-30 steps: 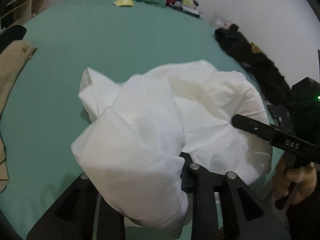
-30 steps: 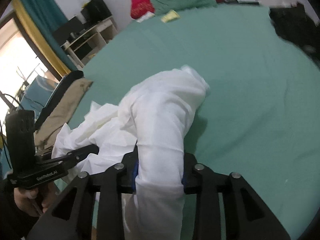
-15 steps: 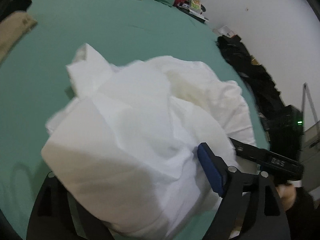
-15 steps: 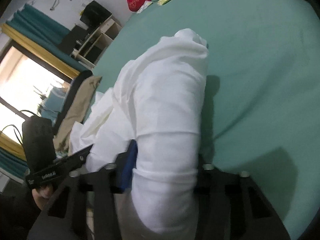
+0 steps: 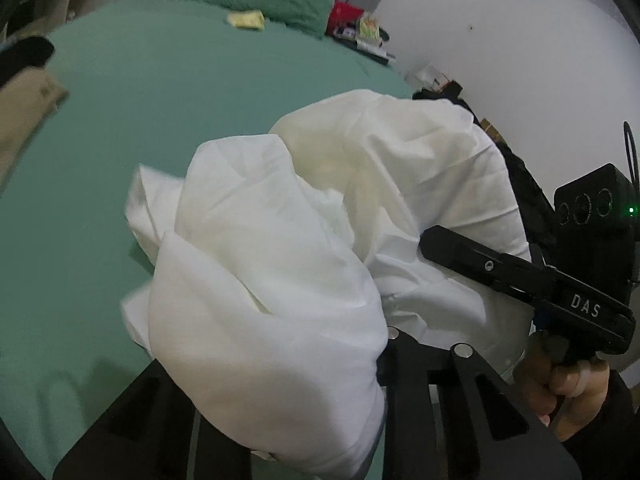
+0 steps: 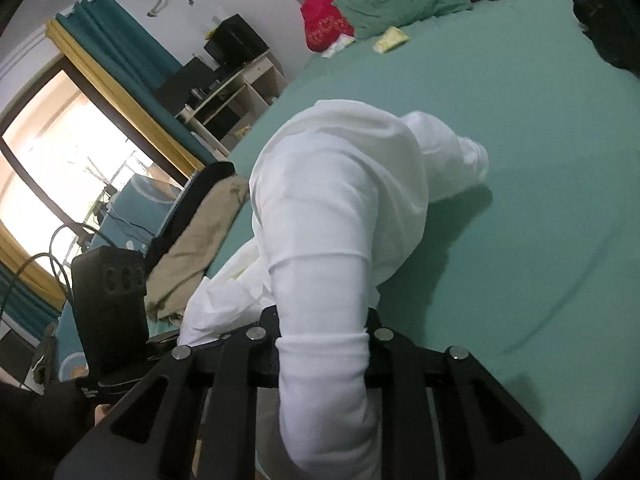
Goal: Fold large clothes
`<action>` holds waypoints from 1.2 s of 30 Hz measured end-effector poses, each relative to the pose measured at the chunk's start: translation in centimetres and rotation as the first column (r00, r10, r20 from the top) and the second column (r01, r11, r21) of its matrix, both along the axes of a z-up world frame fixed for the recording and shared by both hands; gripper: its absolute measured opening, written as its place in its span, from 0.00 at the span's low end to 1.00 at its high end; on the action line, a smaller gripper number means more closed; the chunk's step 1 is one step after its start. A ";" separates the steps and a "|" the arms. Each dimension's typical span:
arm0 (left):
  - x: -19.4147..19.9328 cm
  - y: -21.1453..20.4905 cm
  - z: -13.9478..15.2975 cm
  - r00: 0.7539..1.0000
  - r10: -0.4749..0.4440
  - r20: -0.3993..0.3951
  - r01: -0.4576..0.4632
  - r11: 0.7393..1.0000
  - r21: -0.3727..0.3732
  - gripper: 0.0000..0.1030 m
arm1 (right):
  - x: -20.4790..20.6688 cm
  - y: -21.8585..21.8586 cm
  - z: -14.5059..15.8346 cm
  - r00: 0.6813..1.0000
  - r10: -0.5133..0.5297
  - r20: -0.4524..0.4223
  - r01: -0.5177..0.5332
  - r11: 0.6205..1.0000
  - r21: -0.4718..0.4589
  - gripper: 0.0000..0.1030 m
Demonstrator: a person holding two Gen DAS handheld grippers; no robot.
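A large white garment [image 5: 312,216] is bunched and lifted over the green bed sheet [image 5: 120,92]. My left gripper [image 5: 304,364] is shut on a thick fold of it, and the cloth hides its fingertips. My right gripper [image 6: 324,340] is shut on a white sleeve-like part of the garment [image 6: 332,240], which drapes forward to the bed [image 6: 520,160]. The right gripper also shows in the left wrist view [image 5: 432,240], pinching the garment's right side. The left gripper's body shows at the left of the right wrist view [image 6: 112,300].
A beige garment [image 6: 192,248] lies at the bed's left edge, also in the left wrist view [image 5: 24,112]. Dark clothes [image 5: 516,176] lie along the right edge by the white wall. Green and red pillows [image 6: 384,4] and a yellow packet [image 6: 390,39] are at the head. Shelves and a window stand left.
Both grippers have lifted the white garment higher off the bed and tilted back toward level. The bunch now hangs more upright between them. Both stay shut on the cloth.
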State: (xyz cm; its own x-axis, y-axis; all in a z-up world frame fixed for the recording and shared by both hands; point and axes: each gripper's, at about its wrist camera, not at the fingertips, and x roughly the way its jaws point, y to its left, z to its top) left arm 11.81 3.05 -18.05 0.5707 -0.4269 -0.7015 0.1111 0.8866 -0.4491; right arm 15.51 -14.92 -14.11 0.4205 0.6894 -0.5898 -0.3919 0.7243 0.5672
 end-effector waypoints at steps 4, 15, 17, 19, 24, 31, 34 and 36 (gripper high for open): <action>0.4 1.5 1.8 0.999 0.041 0.029 -0.041 0.999 0.008 0.25 | 1.1 2.3 1.5 0.999 0.018 0.041 -0.018 1.000 0.008 0.19; 2.9 9.7 8.1 0.974 0.139 0.181 -0.149 0.988 0.043 0.25 | 5.7 9.0 6.1 0.976 0.095 0.193 -0.109 0.992 0.060 0.19; 4.2 11.1 9.6 0.965 0.152 0.214 -0.168 0.984 0.059 0.25 | 6.8 10.2 7.0 0.968 0.104 0.228 -0.125 0.989 0.081 0.19; 5.2 12.7 10.8 0.958 0.157 0.241 -0.181 0.980 0.080 0.25 | 8.1 11.5 7.7 0.962 0.107 0.253 -0.136 0.985 0.103 0.19; 9.2 15.6 12.5 0.947 0.153 0.282 -0.200 0.969 0.147 0.25 | 11.9 13.9 7.8 0.956 0.094 0.278 -0.143 0.976 0.162 0.19; 13.9 19.5 9.1 0.966 0.158 0.206 -0.200 0.959 0.201 0.25 | 17.7 14.8 2.0 0.982 0.063 0.176 -0.107 0.961 0.255 0.19; 15.1 20.3 4.6 0.981 0.164 0.102 -0.183 0.956 0.227 0.26 | 19.0 14.0 -3.9 0.999 0.043 0.017 -0.046 0.968 0.246 0.20; 16.0 20.3 1.6 0.989 0.147 -0.015 -0.139 0.963 0.232 0.26 | 19.3 13.5 -7.2 0.996 0.008 -0.091 0.010 0.981 0.193 0.21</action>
